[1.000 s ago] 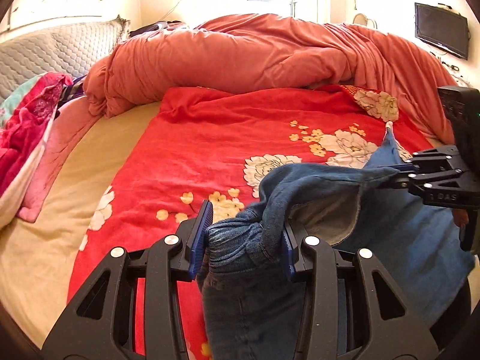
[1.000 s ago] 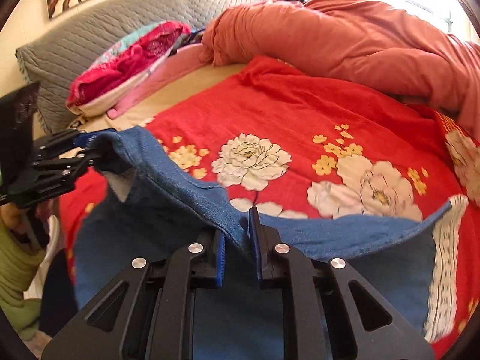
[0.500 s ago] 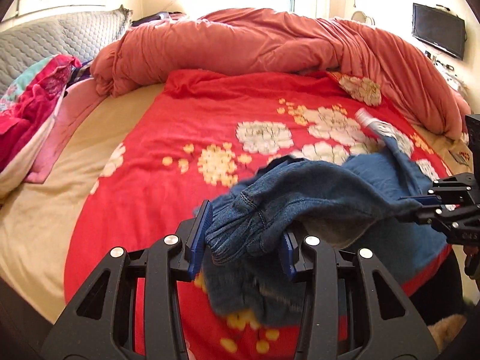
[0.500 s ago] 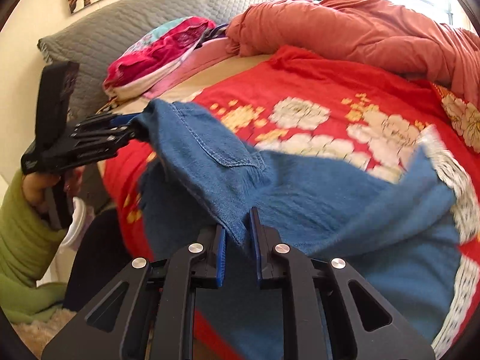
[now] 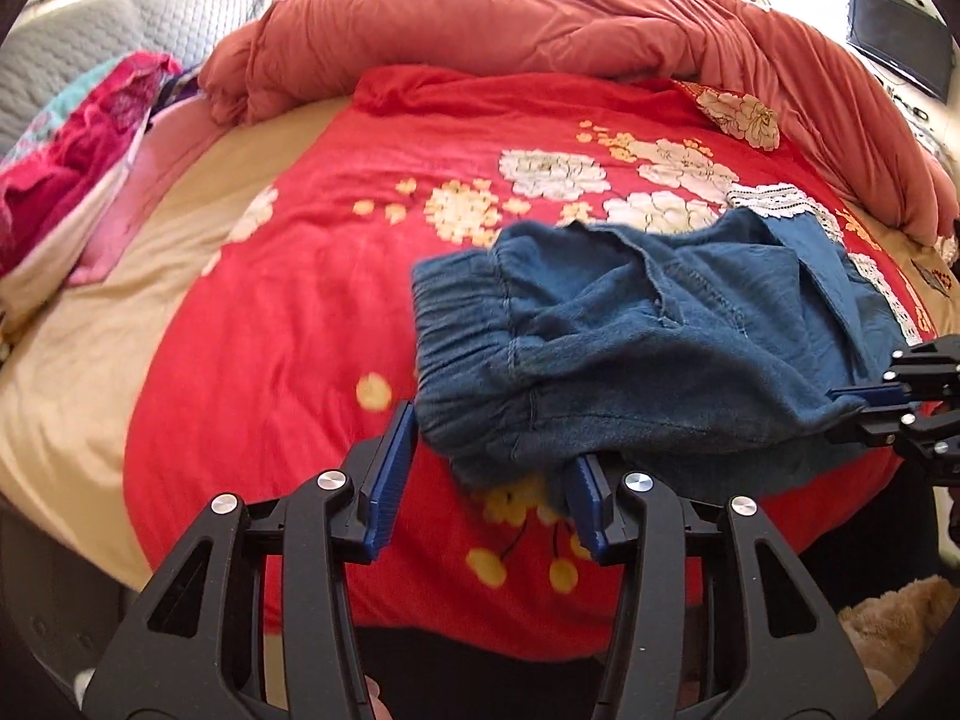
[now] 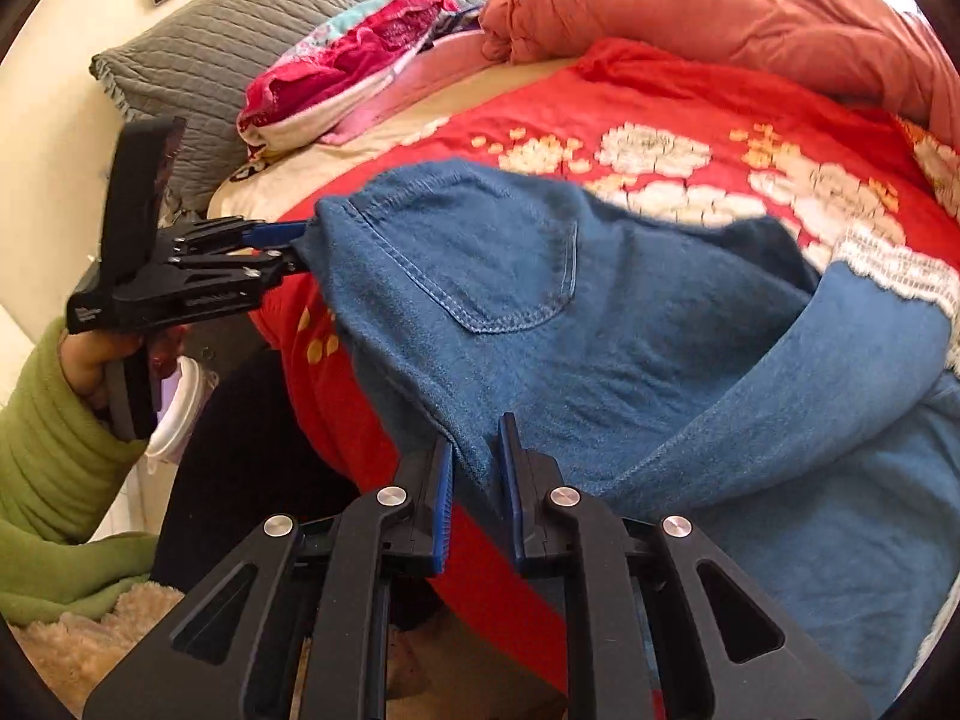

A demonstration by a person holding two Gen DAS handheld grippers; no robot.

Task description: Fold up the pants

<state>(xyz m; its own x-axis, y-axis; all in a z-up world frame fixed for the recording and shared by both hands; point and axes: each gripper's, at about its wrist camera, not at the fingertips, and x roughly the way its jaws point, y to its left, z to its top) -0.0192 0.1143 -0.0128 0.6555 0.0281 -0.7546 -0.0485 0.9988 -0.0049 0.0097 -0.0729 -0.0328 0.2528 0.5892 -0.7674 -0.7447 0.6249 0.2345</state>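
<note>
Blue denim pants (image 5: 648,354) with white lace hems (image 5: 774,201) lie bunched on the red floral bedspread (image 5: 336,276) near the bed's front edge. My left gripper (image 5: 489,474) is open; the elastic waistband rests just past its fingertips, touching the right pad. In the right wrist view the left gripper (image 6: 282,252) sits at the waistband corner. My right gripper (image 6: 477,480) is shut on the pants (image 6: 540,312) at the waistband edge, back pocket facing up.
A rolled salmon duvet (image 5: 540,30) lies across the far side. A grey quilted pillow (image 6: 252,42) and pink clothes (image 6: 360,66) sit at the head. A TV (image 5: 900,42) hangs on the right wall. A beige fuzzy rug (image 6: 78,630) lies below.
Both grippers pulled the pants back toward the bed's front edge and lowered them. My left gripper opened and let go of the waistband. My right gripper stays shut on it.
</note>
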